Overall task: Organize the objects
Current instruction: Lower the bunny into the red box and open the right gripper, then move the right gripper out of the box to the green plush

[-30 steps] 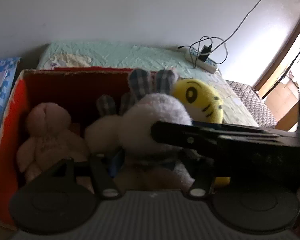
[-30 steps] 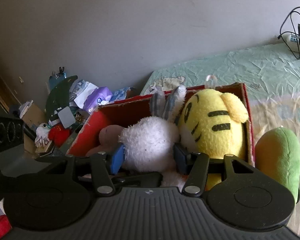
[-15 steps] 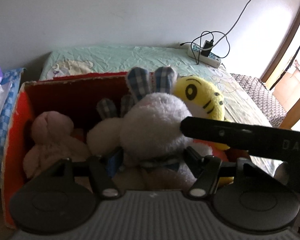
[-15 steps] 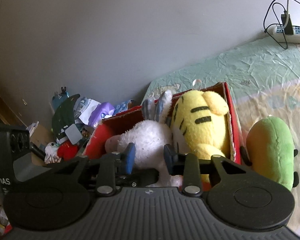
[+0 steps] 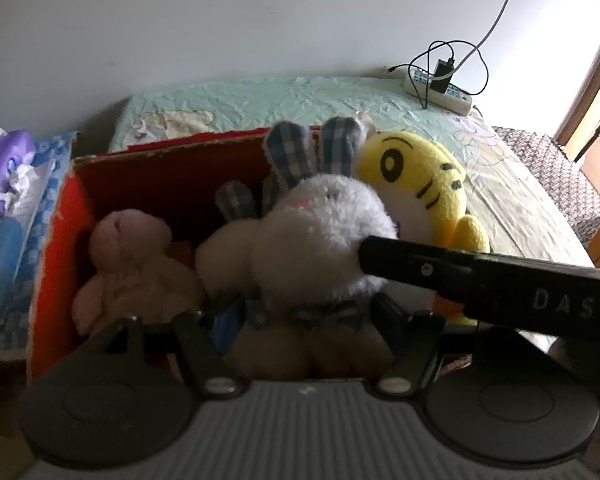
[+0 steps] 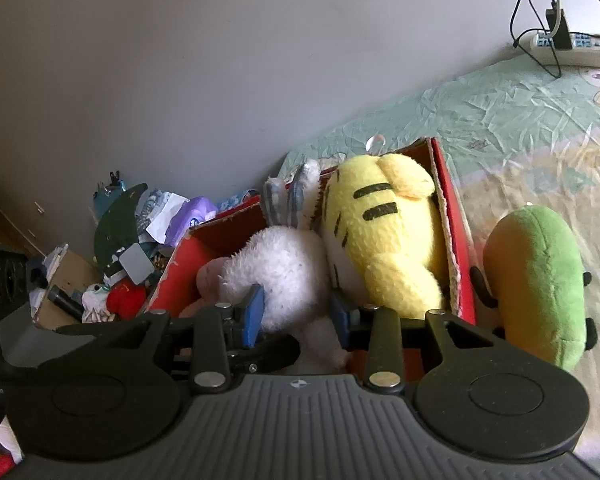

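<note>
Plush toys are crowding a red cardboard box [image 5: 66, 216] sitting on a bed with a pale green sheet [image 5: 260, 96]. Left gripper [image 5: 304, 312] is pointing down into the box, its jaws opening, the white rabbit [image 5: 320, 240] sitting between them at neck level; whether the pads are pressing cannot be told through the blur. Ahead and left of this claw, a pink plush [image 5: 128, 256] is leaning in the box corner. Ahead and right, a yellow tiger plush [image 5: 416, 176] is filling the box's far end. Right gripper's finger [image 5: 428, 268] is crossing in front, from the right, touching the rabbit's head.

Right gripper [image 6: 298, 312] is also opening; the rabbit's fluffy head [image 6: 280, 268] is lying between its blue pads, touching the left one. Tiger's back [image 6: 380, 240] is sitting just right of the claw. Outside the box wall, further right, a green-and-orange plush [image 6: 540, 280] is lying on the sheet. Far ahead, a power strip [image 6: 568, 46] with cables is resting by the wall. Left of the box, clutter [image 6: 136, 240] is piling up.
</note>
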`<state>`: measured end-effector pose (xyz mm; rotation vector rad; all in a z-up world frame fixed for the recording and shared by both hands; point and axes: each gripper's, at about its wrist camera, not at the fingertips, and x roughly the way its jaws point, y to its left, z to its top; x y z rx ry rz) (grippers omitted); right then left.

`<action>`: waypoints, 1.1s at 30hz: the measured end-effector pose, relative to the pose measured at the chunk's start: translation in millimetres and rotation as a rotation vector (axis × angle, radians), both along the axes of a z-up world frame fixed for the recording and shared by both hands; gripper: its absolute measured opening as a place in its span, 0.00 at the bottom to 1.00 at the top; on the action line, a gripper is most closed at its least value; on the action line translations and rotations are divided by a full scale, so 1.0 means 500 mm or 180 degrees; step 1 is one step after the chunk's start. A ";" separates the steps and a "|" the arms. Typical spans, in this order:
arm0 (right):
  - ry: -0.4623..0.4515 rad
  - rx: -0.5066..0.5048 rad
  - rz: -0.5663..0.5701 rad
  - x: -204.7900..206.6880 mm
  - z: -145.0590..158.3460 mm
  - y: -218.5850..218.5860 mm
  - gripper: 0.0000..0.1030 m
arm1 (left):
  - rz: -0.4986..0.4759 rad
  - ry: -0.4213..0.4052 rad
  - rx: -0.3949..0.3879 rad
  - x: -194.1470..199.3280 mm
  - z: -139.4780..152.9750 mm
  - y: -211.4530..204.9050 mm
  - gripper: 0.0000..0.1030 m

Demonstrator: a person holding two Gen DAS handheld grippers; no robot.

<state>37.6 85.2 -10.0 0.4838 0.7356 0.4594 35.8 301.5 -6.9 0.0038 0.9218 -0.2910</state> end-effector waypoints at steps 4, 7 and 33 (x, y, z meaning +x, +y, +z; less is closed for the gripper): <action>-0.0015 0.0007 -0.0039 -0.012 0.005 -0.009 0.36 | 0.0042 -0.0006 0.0069 -0.012 0.006 0.000 0.71; -0.0023 0.0026 -0.0071 -0.020 0.007 -0.016 0.36 | 0.0080 -0.0035 0.0110 -0.020 0.013 -0.001 0.72; -0.0309 -0.0269 -0.0285 -0.107 0.020 -0.056 0.36 | 0.0272 -0.0162 0.0541 -0.092 0.046 -0.034 0.76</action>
